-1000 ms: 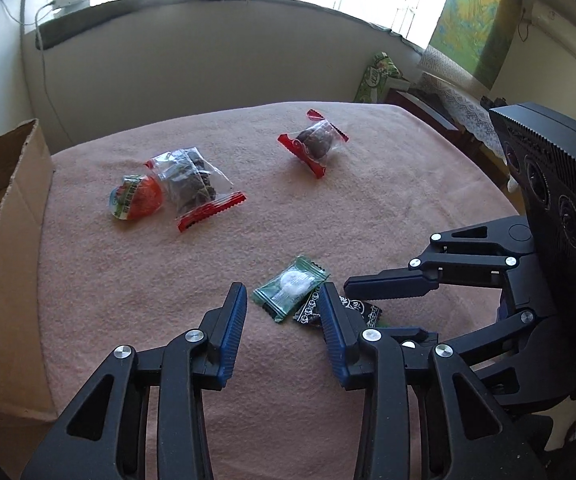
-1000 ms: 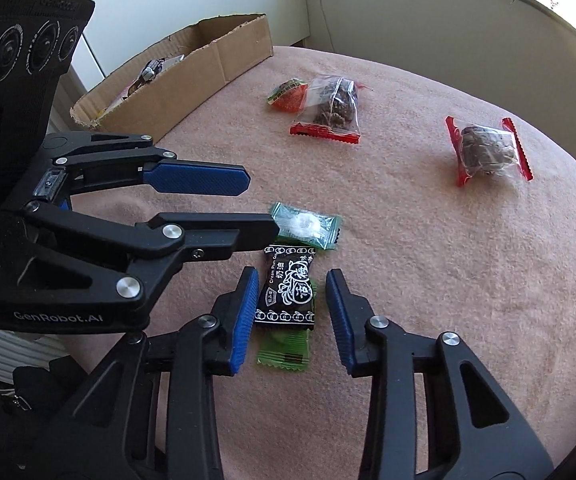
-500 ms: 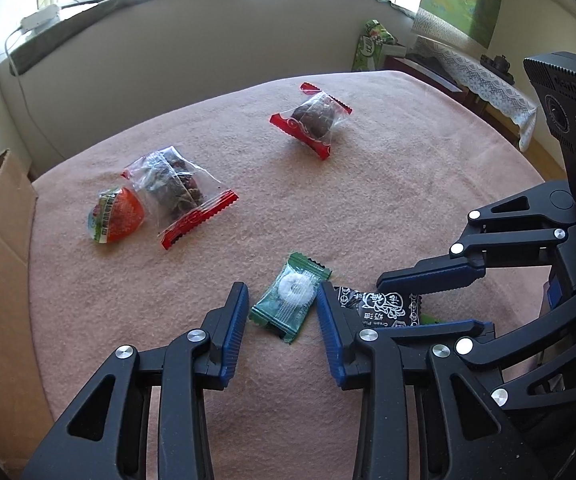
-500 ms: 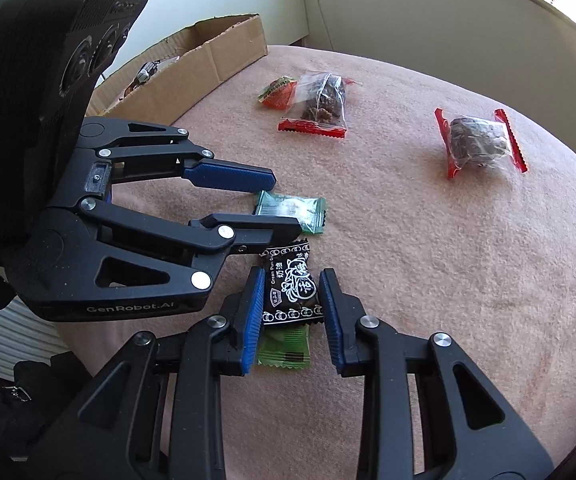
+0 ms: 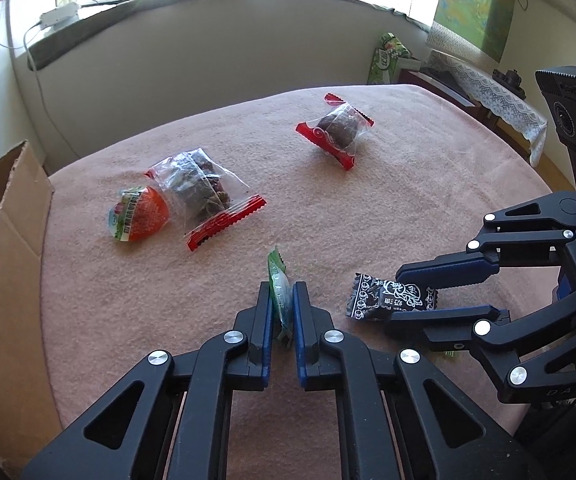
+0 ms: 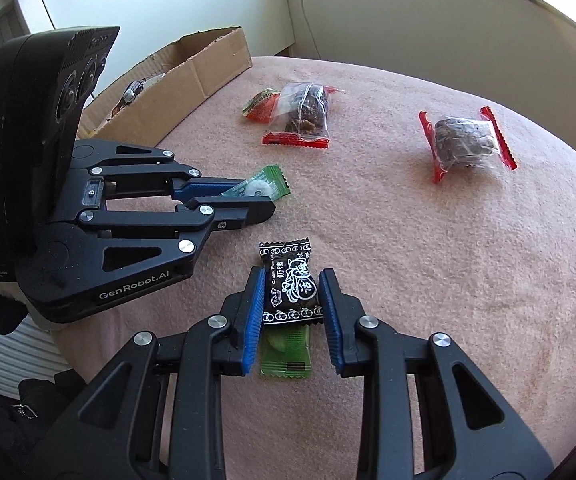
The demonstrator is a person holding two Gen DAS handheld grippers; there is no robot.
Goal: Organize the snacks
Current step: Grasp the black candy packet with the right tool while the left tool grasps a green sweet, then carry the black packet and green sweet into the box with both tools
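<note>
A green mint candy (image 5: 280,289) stands on edge between the blue pads of my left gripper (image 5: 281,287), whose jaws are closing and press on it just above the pink cloth. The right wrist view shows the same candy (image 6: 262,186) at the left gripper's tips (image 6: 266,197). My right gripper (image 6: 292,278) is shut on a black candy (image 6: 291,286) with white print. The left wrist view shows this black candy (image 5: 387,299) in the right gripper (image 5: 397,296). A second green candy (image 6: 286,354) lies on the cloth under the black one.
A cardboard box (image 5: 12,216) holding snacks stands at the table's left edge, seen too as the box (image 6: 192,76). On the pink cloth (image 5: 407,200) lie an orange jelly cup (image 5: 138,218), a clear red-edged packet (image 5: 204,196) and another red-edged packet (image 5: 337,130).
My left gripper's jaws closed on the green candy and turned it up on edge. The right gripper's jaws closed on the black candy and raised it off the other green one.
</note>
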